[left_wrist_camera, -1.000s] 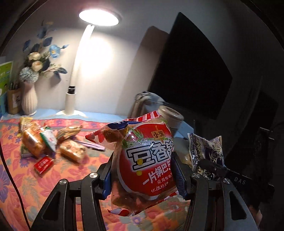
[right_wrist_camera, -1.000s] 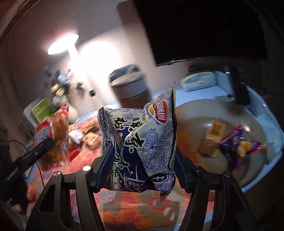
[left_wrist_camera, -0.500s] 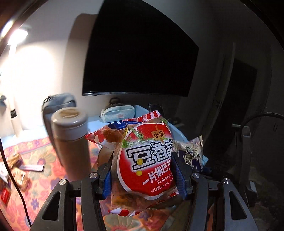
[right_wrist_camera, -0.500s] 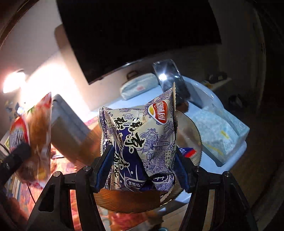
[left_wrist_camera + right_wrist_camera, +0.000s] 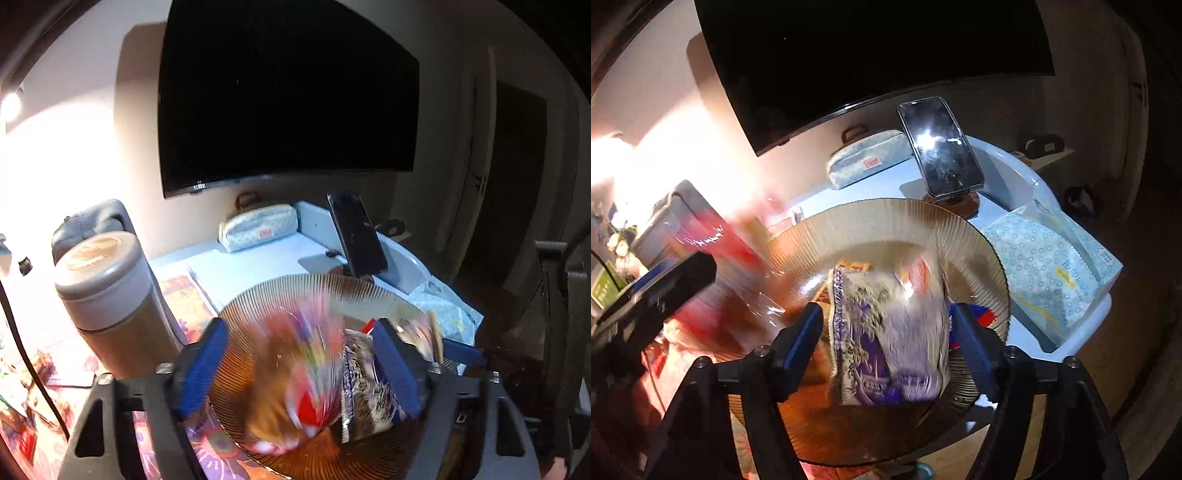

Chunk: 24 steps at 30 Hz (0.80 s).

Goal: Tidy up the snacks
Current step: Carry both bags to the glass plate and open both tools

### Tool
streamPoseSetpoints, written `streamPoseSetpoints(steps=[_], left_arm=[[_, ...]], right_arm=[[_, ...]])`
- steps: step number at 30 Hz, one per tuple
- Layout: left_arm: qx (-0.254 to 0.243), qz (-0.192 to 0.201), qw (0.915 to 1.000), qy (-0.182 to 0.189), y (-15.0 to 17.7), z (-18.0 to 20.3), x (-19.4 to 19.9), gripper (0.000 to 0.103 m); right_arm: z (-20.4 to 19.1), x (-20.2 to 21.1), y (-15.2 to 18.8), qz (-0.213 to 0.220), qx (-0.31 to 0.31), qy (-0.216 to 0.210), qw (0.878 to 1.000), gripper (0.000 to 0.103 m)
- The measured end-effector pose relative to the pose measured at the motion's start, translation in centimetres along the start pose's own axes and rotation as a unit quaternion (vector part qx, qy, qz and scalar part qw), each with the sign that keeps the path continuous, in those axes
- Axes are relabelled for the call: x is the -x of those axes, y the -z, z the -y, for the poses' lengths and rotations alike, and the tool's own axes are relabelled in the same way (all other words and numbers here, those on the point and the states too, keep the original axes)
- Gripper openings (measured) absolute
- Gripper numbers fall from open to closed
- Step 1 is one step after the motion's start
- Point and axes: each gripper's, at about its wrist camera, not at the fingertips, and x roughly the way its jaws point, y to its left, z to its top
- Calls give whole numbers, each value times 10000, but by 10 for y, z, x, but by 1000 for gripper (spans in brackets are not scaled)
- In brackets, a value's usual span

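Note:
A ribbed amber glass plate [image 5: 306, 291] [image 5: 886, 218] sits at the table's right end. My left gripper [image 5: 301, 363] is open above it; the red snack bag [image 5: 291, 384] is a motion blur between the spread fingers, dropping onto the plate. It shows as a red blur in the right wrist view [image 5: 716, 243]. My right gripper [image 5: 886, 338] is open too; the blue-and-white chip bag [image 5: 886, 332] [image 5: 364, 380] is blurred and falling between its fingers onto the plate. Small snacks [image 5: 853, 266] lie on the plate underneath.
A tan thermos with a grey lid [image 5: 107, 306] stands left of the plate. A phone on a stand [image 5: 940, 146], a pencil pouch [image 5: 868, 158] and a tissue pack [image 5: 1049, 266] lie behind and right. More snacks [image 5: 22, 406] lie far left on the floral cloth.
Both grippers swung right over the plate, dipped down and opened. The red bag and the blue chip bag have left the fingers and are falling onto the plate.

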Motion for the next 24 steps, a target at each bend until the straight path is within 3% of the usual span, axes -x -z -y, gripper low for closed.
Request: streamPoseSetpoints(steps=[11, 16, 21, 24], left_arm=[[-60, 386, 9992, 122, 7, -15, 47, 80], [286, 423, 9984, 225, 18, -49, 83, 80], [907, 508, 9946, -65, 35, -106, 118, 80], [1263, 588, 9890, -506, 49, -148, 143, 80]], right_arm=[[-8, 15, 0, 163, -19, -11, 9999, 73], [-23, 26, 0, 221, -53, -570, 9981, 73], [-57, 28, 7, 202, 271, -665, 9972, 73], [-81, 27, 12, 119, 436, -906, 9949, 73]])
